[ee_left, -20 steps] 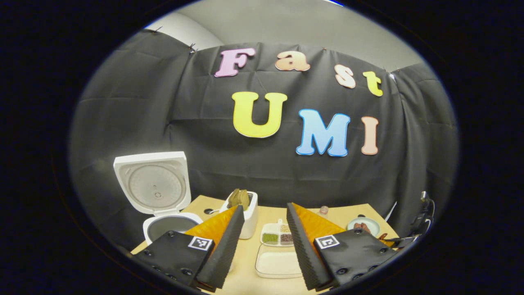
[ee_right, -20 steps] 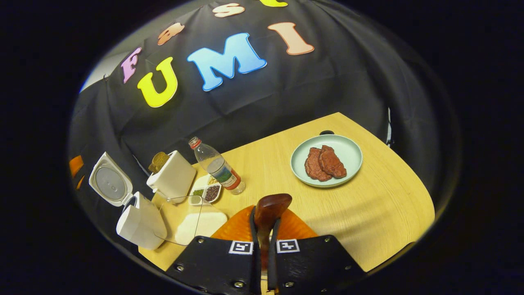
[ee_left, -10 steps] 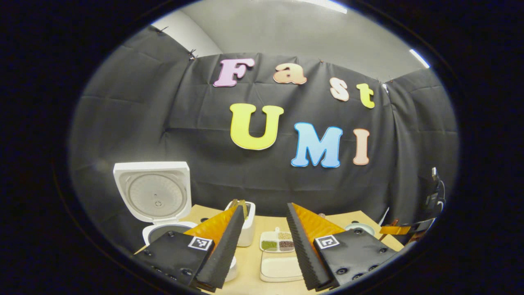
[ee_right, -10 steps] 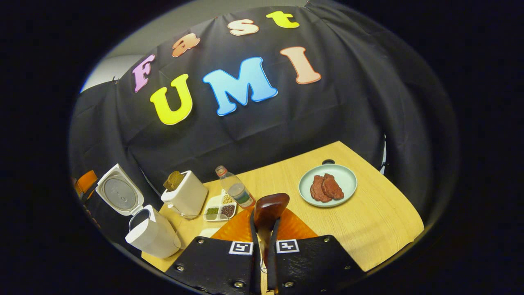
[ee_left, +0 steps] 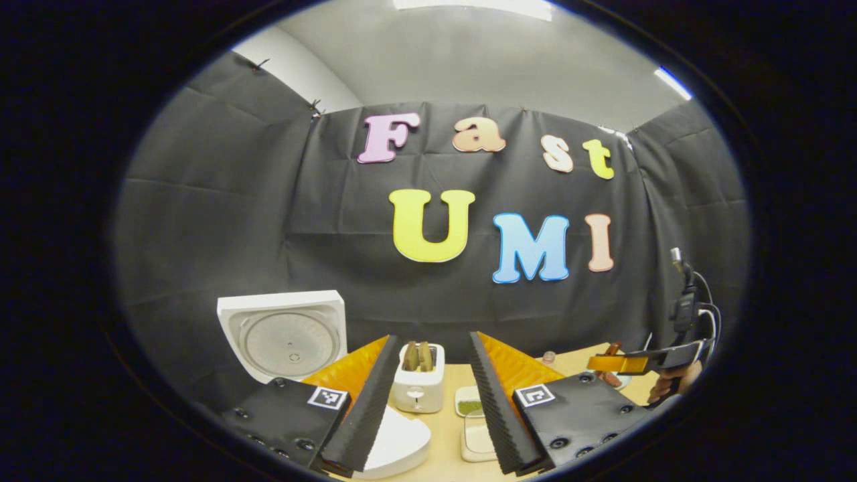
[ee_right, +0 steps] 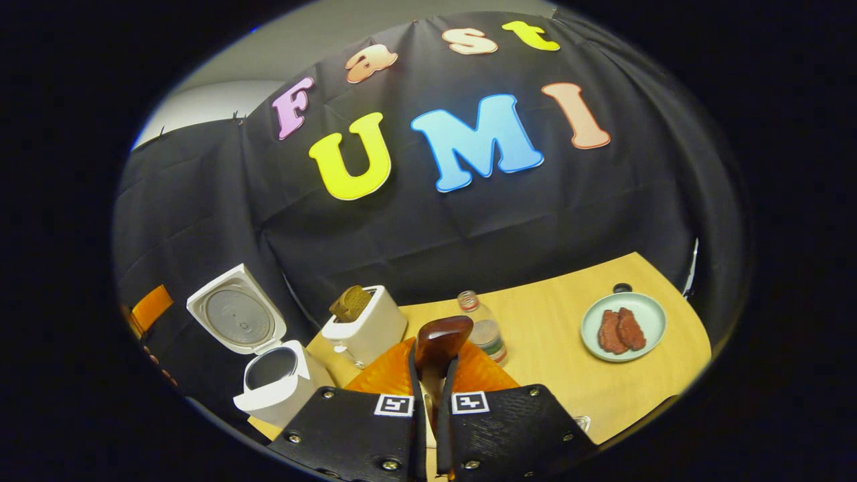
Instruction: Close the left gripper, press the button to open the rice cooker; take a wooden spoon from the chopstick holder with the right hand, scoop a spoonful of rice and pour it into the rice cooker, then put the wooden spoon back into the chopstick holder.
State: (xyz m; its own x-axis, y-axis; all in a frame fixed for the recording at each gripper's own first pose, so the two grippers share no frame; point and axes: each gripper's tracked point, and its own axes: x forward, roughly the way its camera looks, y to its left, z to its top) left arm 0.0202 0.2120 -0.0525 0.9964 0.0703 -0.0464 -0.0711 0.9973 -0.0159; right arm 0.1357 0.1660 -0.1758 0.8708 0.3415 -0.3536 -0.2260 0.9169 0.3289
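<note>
The white rice cooker (ee_right: 274, 383) stands open at the table's left end, lid (ee_right: 234, 318) up and dark pot showing. In the left gripper view its lid (ee_left: 284, 335) rises behind my left finger and its rim (ee_left: 402, 443) lies below. My left gripper (ee_left: 432, 338) is open with nothing between its fingers. The white chopstick holder (ee_left: 418, 391) shows in that gap, farther off. My right gripper (ee_right: 432, 360) is shut on the wooden spoon (ee_right: 438, 338), whose dark bowl sticks up above the tips. I cannot see rice in it. The chopstick holder (ee_right: 367, 329) stands just left of the spoon.
A plastic bottle (ee_right: 483, 328) stands behind the spoon. A pale green plate (ee_right: 653, 311) with red meat sits at the table's right end. A divided grain tray (ee_left: 471, 406) and a white dish (ee_left: 474, 438) lie between my left fingers. The right gripper (ee_left: 626, 363) and a hand (ee_left: 669, 385) show far right.
My right gripper has swung left with the spoon, so the cooker and holder sit nearer the middle and the plate farther right. The left gripper view has tilted up and turned left.
</note>
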